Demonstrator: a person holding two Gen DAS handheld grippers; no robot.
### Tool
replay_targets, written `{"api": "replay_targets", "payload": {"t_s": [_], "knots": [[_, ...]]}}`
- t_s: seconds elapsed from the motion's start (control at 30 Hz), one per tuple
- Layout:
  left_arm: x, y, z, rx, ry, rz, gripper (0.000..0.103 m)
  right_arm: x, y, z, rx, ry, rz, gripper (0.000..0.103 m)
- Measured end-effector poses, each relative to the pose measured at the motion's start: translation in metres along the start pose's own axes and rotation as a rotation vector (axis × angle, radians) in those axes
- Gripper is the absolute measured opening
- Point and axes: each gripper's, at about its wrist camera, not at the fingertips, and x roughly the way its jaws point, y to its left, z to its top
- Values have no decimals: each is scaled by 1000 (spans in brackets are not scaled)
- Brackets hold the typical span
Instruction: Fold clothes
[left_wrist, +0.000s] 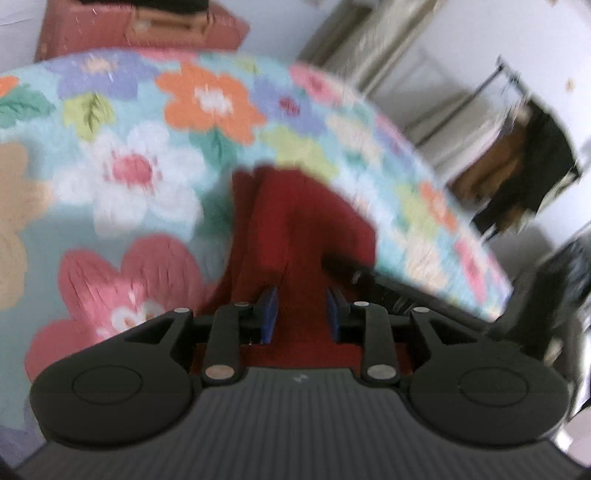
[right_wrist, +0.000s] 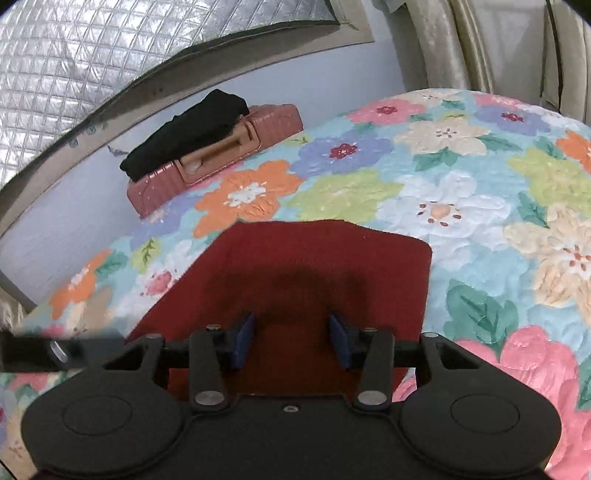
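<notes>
A dark red garment (right_wrist: 295, 266) lies flat in a folded shape on the floral bedspread (right_wrist: 461, 192). My right gripper (right_wrist: 291, 339) is open just above its near part, blue pads apart, nothing between them. In the blurred left wrist view the same red garment (left_wrist: 295, 229) looks bunched and rises between the blue pads of my left gripper (left_wrist: 301, 314). The pads stand apart with red cloth in the gap; I cannot tell whether they pinch it. The right gripper's dark body (left_wrist: 369, 277) shows at the right of the cloth.
A pink suitcase (right_wrist: 221, 162) with a black garment (right_wrist: 192, 133) on top stands beyond the bed's far edge, by the wall. Curtains (right_wrist: 461, 40) hang at the far right. A clothes rack with dark clothes (left_wrist: 524, 177) stands past the bed.
</notes>
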Motion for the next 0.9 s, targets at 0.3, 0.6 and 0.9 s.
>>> {"api": "replay_targets", "payload": {"t_s": [0.3,0.6,0.9], "knots": [[5,10,-3,-29,19,23,27,-72,21,-23,-10,-31,70,58],[6,7,-13,-27,5,38,27,-53,46,-44,-137,79,-10,76],[-7,4,-23,-1,-7,35,27,-64,73,-60,-244,29,-123,81]]}}
